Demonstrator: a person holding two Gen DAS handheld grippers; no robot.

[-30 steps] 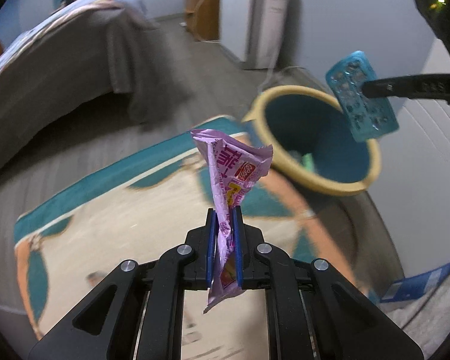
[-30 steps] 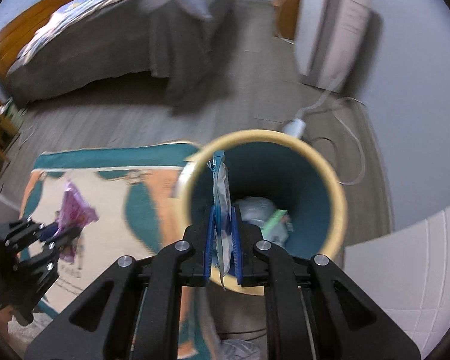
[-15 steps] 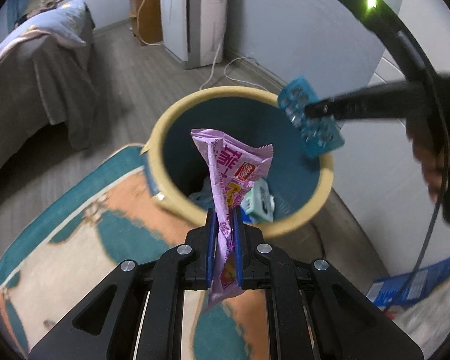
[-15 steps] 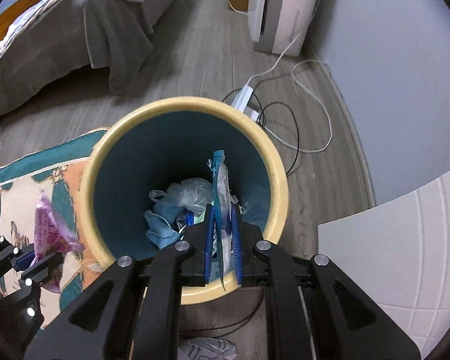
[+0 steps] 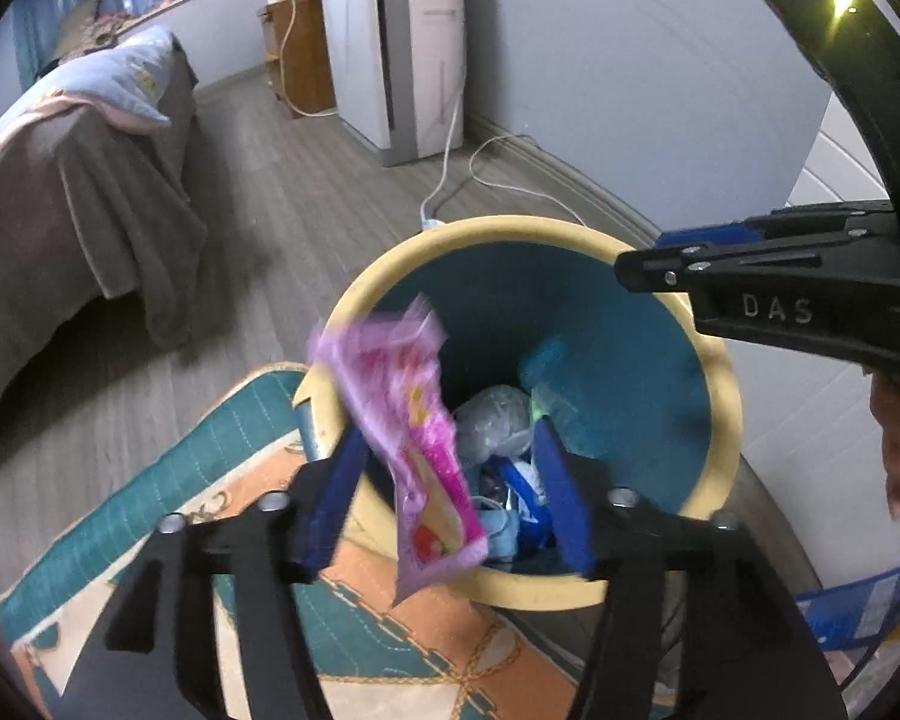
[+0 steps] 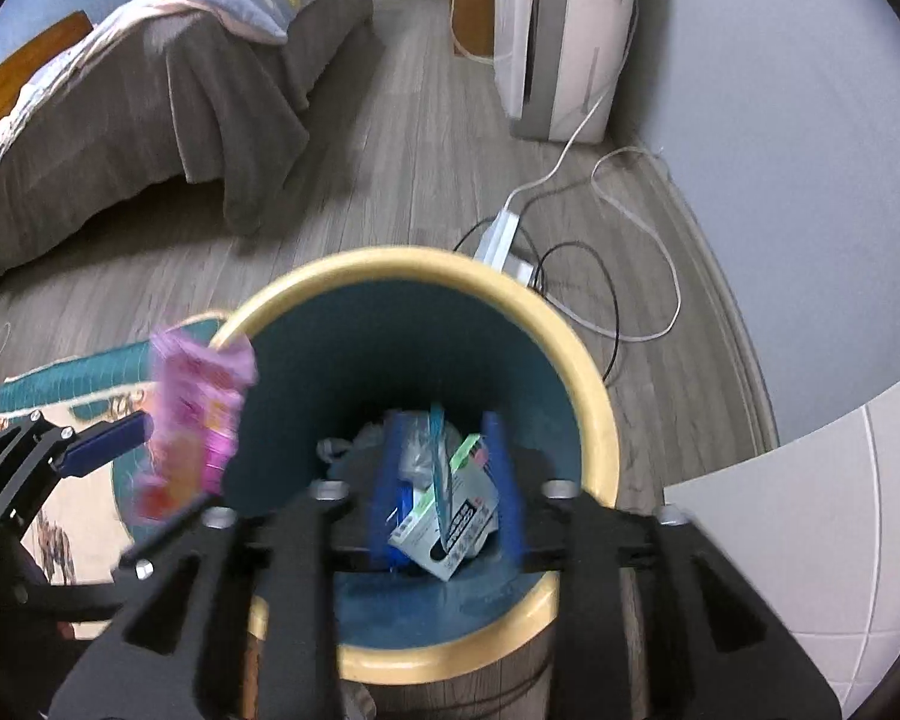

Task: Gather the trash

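Left gripper jaws have just been opening; blue pads apart, the crinkled pink foil wrapper loose between them, blurred, over the near rim of the round bin with its cream lip and teal inner wall. Right gripper jaws also just opening, pads apart; a thin teal blister pack seen edge-on between them, above crumpled plastic and a small carton in the bin. Patterned rug abuts the bin.

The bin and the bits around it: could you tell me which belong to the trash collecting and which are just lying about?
Job:
- bin
- pink wrapper
- blue packet
- left gripper
- right gripper

Lying about:
- bed
- rug
- white appliance
- cables
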